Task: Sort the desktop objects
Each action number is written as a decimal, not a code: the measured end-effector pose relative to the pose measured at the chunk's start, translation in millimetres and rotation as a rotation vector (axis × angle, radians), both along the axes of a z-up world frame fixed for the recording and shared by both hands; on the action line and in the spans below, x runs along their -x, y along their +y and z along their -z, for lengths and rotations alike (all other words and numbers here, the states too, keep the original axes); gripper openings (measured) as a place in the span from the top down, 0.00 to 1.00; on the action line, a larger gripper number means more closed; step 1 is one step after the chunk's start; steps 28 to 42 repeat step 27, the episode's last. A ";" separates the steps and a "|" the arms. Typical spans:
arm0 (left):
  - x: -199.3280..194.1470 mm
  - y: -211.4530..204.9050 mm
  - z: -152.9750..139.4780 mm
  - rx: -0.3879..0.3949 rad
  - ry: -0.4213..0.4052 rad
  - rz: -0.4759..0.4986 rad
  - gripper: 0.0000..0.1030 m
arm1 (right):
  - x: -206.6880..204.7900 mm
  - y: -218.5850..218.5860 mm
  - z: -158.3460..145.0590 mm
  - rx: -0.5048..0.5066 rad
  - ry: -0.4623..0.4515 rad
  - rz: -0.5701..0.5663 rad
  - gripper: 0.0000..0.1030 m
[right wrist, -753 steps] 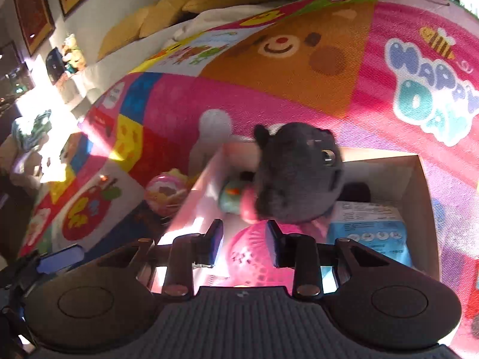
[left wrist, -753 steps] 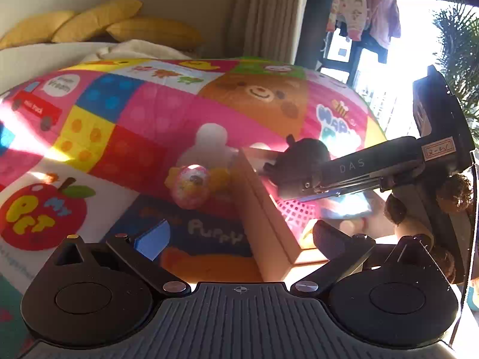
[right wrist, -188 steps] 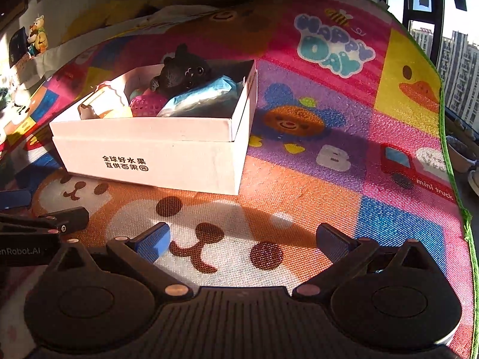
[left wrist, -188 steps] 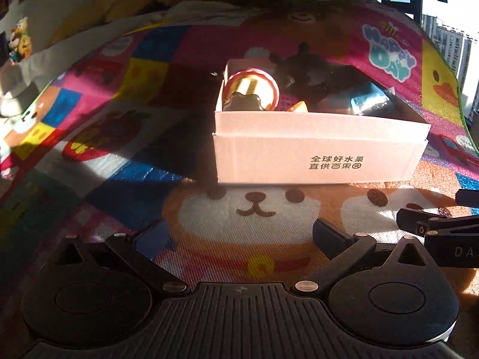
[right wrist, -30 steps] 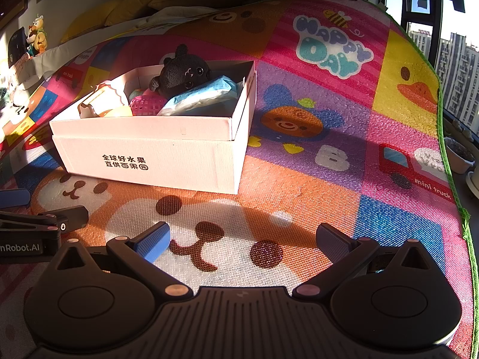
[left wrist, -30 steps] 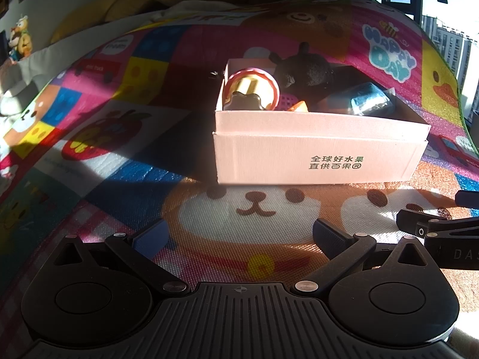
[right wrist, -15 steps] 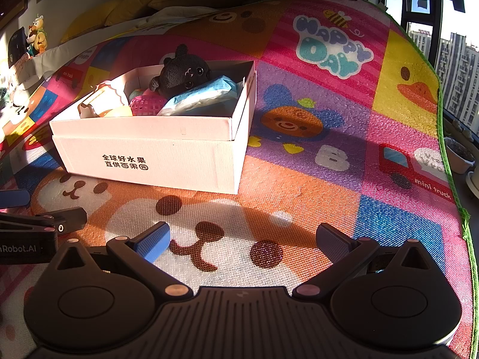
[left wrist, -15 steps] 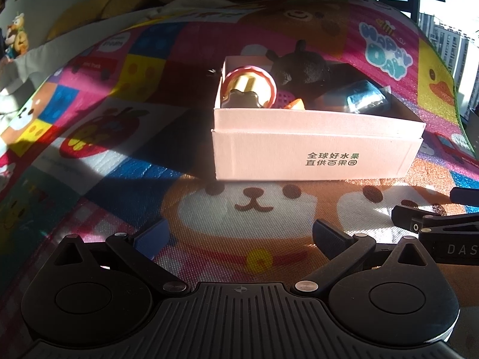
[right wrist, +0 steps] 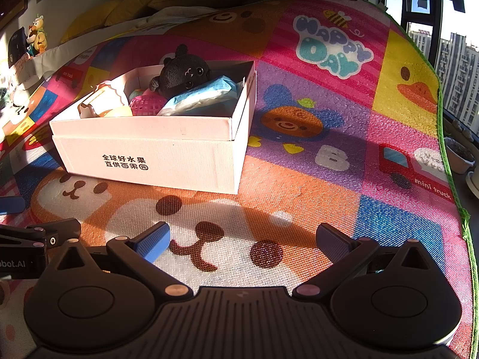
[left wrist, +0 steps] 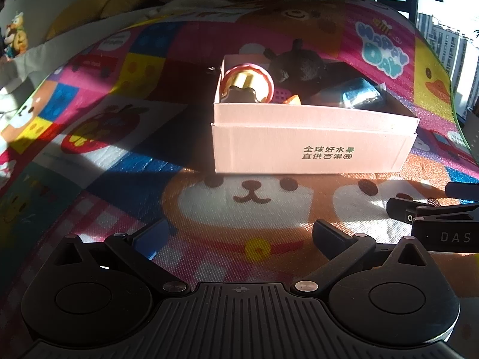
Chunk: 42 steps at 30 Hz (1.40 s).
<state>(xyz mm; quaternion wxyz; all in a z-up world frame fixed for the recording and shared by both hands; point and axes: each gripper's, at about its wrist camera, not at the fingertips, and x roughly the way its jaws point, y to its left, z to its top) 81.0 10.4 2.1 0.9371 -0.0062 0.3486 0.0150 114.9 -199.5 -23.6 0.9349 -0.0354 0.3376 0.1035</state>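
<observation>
Both grippers hang low over the near part of the play mat [right wrist: 314, 161], short of the white cardboard box [right wrist: 155, 158], and neither has anything between its fingers: the left gripper [left wrist: 239, 236] and the right gripper [right wrist: 242, 239] are each spread wide and empty. The box sits toward the middle of the mat and already holds the desktop objects that can be seen: a black plush toy [right wrist: 182, 71] at the far side, a light blue packet [right wrist: 203, 95] along the right wall, a pink perforated ball [right wrist: 146, 104] in the middle, and a scalloped pink-rimmed toy [left wrist: 247, 83] at the left end. No loose object shows on the mat around the box in either view, so the sorting looks finished, or very nearly so, with nothing visibly left to collect
</observation>
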 end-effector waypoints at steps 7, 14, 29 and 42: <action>0.4 0.1 -0.1 0.002 -0.002 0.000 0.00 | -0.1 -0.3 -0.1 0.000 0.000 0.000 0.00; 0.4 0.0 -0.2 0.002 -0.002 0.000 0.00 | -0.1 -0.3 -0.2 0.000 0.000 0.000 0.00; -0.5 -0.9 -1.1 -0.006 0.010 0.003 0.00 | -0.1 0.1 -0.4 0.000 0.000 0.000 0.00; -0.5 -0.9 -1.1 -0.006 0.010 0.003 0.00 | -0.1 0.1 -0.4 0.000 0.000 0.000 0.00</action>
